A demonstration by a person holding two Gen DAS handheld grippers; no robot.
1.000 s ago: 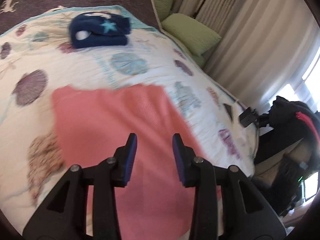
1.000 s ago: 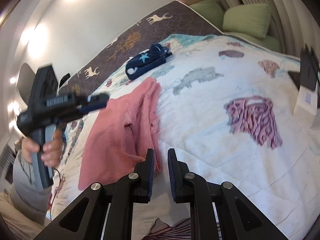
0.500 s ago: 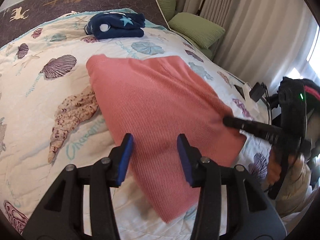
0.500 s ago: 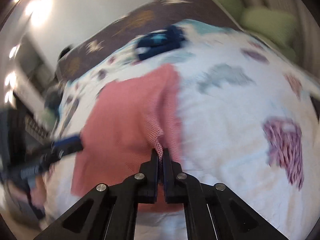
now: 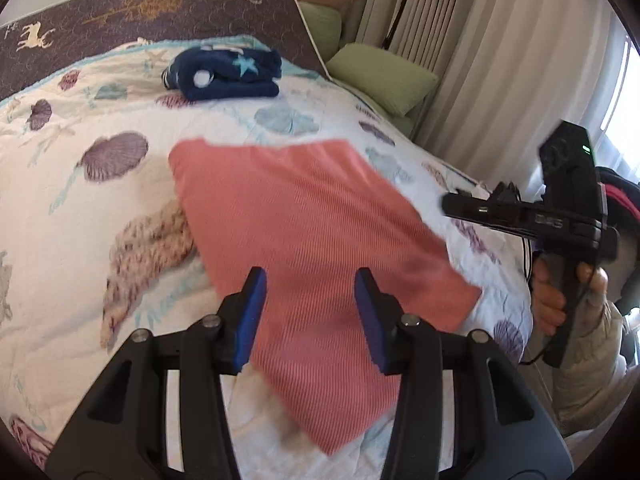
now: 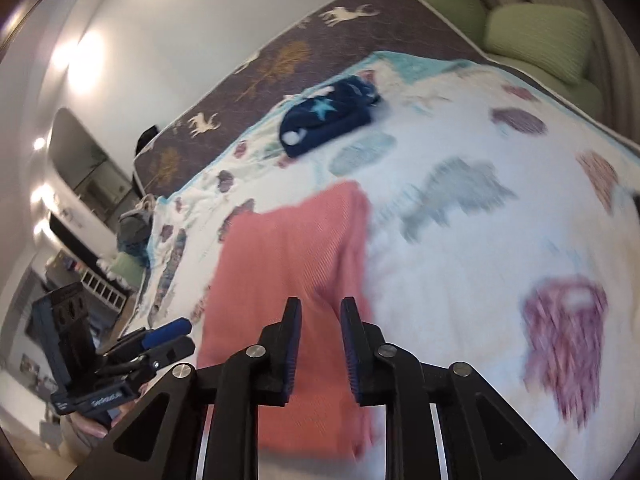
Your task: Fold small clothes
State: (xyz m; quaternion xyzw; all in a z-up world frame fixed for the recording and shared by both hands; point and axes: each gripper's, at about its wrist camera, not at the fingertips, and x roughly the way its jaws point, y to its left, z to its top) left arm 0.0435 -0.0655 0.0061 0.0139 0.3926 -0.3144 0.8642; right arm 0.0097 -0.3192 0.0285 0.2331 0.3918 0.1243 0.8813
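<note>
A coral-pink ribbed garment [image 5: 312,224] lies folded flat on the seashell quilt [image 5: 72,200]; it also fills the middle of the right wrist view as the pink garment [image 6: 288,264]. My left gripper [image 5: 310,300] hovers above its near part, open, with nothing between the blue pads. My right gripper [image 6: 320,320] is above the garment's near right side, its jaws opening and the gap empty. A folded navy garment with a star [image 5: 228,74] rests farther back on the quilt, also seen as the navy bundle [image 6: 328,116].
Green pillows [image 5: 380,80] and curtains [image 5: 500,60] line the far right side of the bed. A dark deer-print blanket [image 5: 140,8] covers the head end. A hand [image 5: 560,292] holds the other gripper at the bed's right edge.
The right gripper was pinched on a raised fold of the pink garment, then let go and pulled back; the fabric now lies flatter. The left gripper's jaws widened and it shifted across the garment.
</note>
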